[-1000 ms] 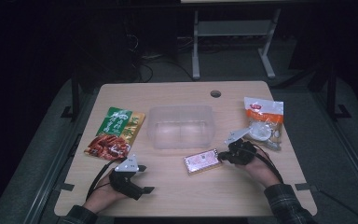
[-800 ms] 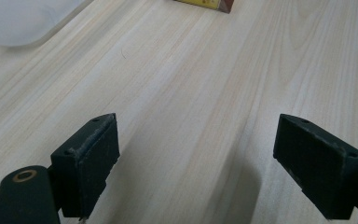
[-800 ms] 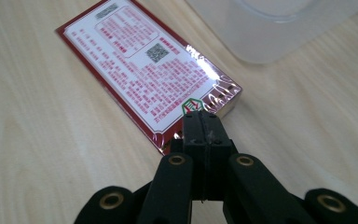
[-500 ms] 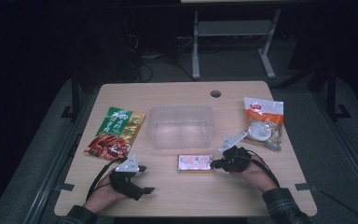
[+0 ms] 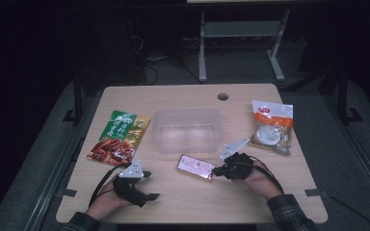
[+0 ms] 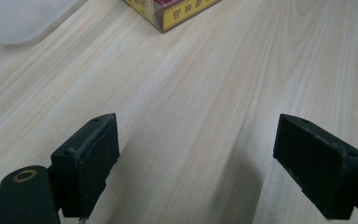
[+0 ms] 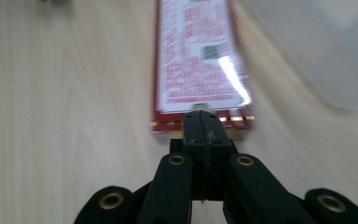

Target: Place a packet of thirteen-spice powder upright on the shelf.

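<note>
Nearest the front edge of the table [image 5: 279, 192], toward its left corner, the left gripper [image 5: 147, 185] rests with its jaws spread wide over bare wood, nothing between them. Just right of the middle, the right gripper [image 5: 218, 170] has its jaws pressed fully together, their tips touching the near short end of the red box [image 5: 196, 168]. The box is flat and slim, lying face up, with a white printed label, a red border, gold trim and a glossy wrap. Beyond it, at mid-table, stands a clear plastic tub [image 5: 187, 130].
</note>
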The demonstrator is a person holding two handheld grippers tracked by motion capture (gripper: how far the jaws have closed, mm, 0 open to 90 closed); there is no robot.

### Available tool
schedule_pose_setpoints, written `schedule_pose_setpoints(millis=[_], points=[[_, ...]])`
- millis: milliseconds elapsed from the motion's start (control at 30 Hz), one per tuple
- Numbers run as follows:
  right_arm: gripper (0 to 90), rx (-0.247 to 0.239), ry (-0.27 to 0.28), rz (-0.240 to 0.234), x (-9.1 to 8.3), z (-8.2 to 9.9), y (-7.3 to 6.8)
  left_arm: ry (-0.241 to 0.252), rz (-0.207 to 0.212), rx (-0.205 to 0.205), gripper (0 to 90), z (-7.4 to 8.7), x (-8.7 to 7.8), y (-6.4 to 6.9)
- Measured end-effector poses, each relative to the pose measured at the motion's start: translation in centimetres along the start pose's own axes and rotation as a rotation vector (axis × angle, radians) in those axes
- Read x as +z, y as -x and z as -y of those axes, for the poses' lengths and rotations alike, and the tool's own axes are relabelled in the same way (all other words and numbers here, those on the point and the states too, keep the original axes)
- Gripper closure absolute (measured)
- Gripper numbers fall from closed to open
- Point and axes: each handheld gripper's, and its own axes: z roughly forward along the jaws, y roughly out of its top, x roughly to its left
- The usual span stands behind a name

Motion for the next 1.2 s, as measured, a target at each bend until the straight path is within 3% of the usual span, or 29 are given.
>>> schedule_pose_setpoints(millis=[33,67,100,133,267,400,433,467,500,533,567,633,667,733,833,900,1033,1067,1200], points=[[90.0,0.02,0.019,0.014,-0.3,0.0,0.3,-0.003,0.001,0.002,13.7,0.0,0.0,0.0],[90.0,0.036,0.051,0.059,-0.6,0.1,1.0,-0.003,0.002,0.002,13.7,0.0,0.1,0.0],[90.0,0.036,0.051,0.059,-0.6,0.1,1.0,-0.003,0.002,0.002,13.7,0.0,0.1,0.0],[90.0,0.05,0.069,0.101,-0.6,-0.1,1.8,-0.004,0.003,0.001,13.7,0.0,0.1,0.0],[90.0,0.047,0.091,0.125,-0.1,-0.8,2.7,-0.013,0.006,0.006,13.7,-0.1,0.3,0.1],[90.0,0.045,0.101,0.108,0.6,-1.3,2.9,-0.015,0.006,0.012,13.7,0.1,0.2,0.2],[79.6,0.052,0.106,0.08,0.7,-1.3,2.7,-0.016,0.003,0.012,13.7,0.1,0.1,0.2],[79.6,0.052,0.106,0.08,0.7,-1.3,2.7,-0.011,0.003,0.008,13.7,0.1,0.1,0.2],[70.1,0.061,0.121,0.042,0.7,-1.4,2.6,-0.011,0.002,0.007,13.7,0.1,0.0,0.2],[70.1,0.061,0.121,0.042,0.7,-1.4,2.6,-0.01,0.002,0.006,13.7,0.1,0.0,0.2],[59.6,0.057,0.126,0.026,0.8,-1.6,2.5,-0.011,0.002,0.006,13.7,0.2,0.0,0.2],[51.4,0.053,0.119,-0.002,0.9,-1.8,2.3,-0.012,0.002,0.008,13.7,0.2,0.0,0.2],[51.4,0.053,0.119,-0.002,0.9,-1.8,2.3,-0.011,0.001,0.006,13.7,0.2,-0.1,0.2],[37.3,0.044,0.114,-0.02,1.3,-2.0,2.0,-0.008,-0.002,0.005,13.7,0.2,-0.1,0.2],[29.5,0.027,0.081,-0.034,1.9,-2.1,1.5,-0.008,-0.003,0.004,13.7,0.2,-0.1,0.2],[27.6,0.0,0.051,-0.019,2.3,-2.1,1.2,-0.008,-0.003,0.005,13.7,0.2,-0.1,0.2],[25.5,-0.001,0.031,-0.011,2.8,-2.2,0.7,-0.008,-0.002,0.005,13.7,0.3,-0.2,0.2],[25.0,-0.032,0.014,0.0,3.2,-2.1,0.5,-0.007,-0.002,0.003,13.7,0.3,-0.2,0.2],[24.8,-0.027,0.022,-0.012,3.4,-2.2,0.2,-0.004,-0.004,0.004,13.7,0.3,-0.3,0.2]])
